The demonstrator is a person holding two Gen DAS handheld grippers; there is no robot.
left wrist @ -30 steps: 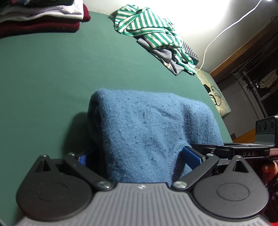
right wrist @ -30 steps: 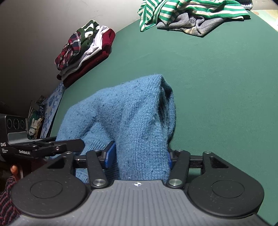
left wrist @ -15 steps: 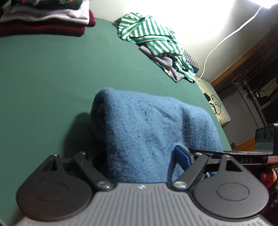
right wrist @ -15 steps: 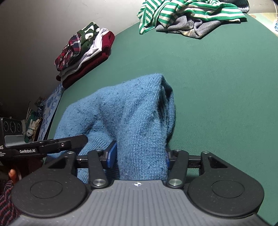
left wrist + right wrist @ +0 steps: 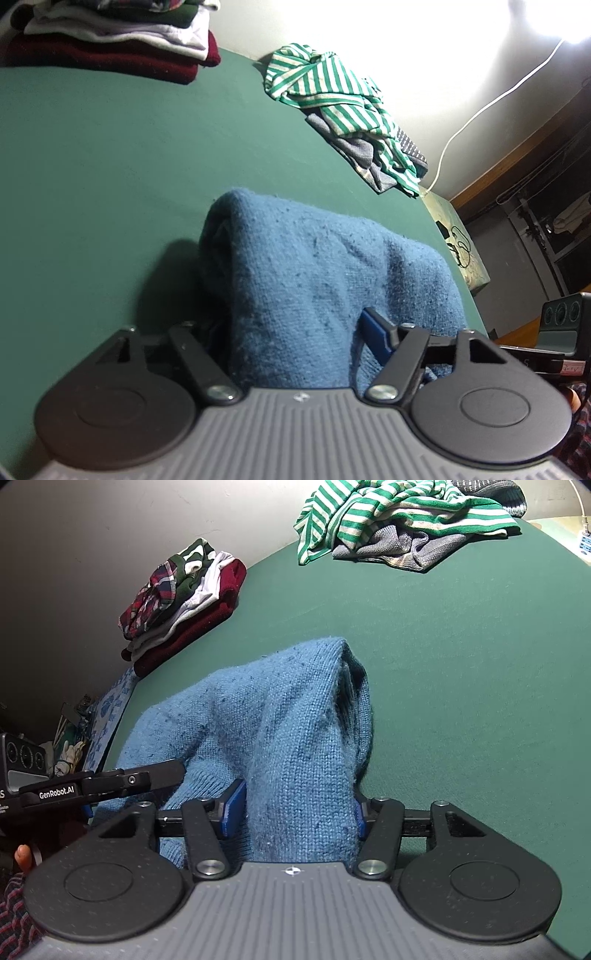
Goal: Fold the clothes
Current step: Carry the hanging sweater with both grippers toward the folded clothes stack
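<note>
Blue knit sweater (image 5: 317,291) sits folded into a thick bundle on the green desk (image 5: 110,166), at its near edge, directly in front of both wrist cameras. Its far fold stands up as a rounded ridge.

Left gripper (image 5: 291,328): the bundle fills the gap between the jaws. The jaws have just been closing around it; the right blue pad (image 5: 373,332) lies against the knit, the left pad is hidden behind the cloth. Whether the grasp is firm cannot be told from this view.

Right gripper (image 5: 295,812): jaws clenched on the other end of the same bundle, both blue pads pressed into the wool.

Progress, as a judgement: this sweater appears fully folded and is now being taken up at both ends, likely for transfer.

Further out: a neat stack of folded clothes (image 5: 184,598) lies at the far left of the desk, maroon at the bottom, plaid on top. That counts as done work. A loose heap (image 5: 399,520), green-and-white striped shirt over grey garments, lies at the far right, well apart from the stack, still unfolded. Several items therefore remain.

A white cable (image 5: 480,110) runs down the wall behind the heap.
</note>
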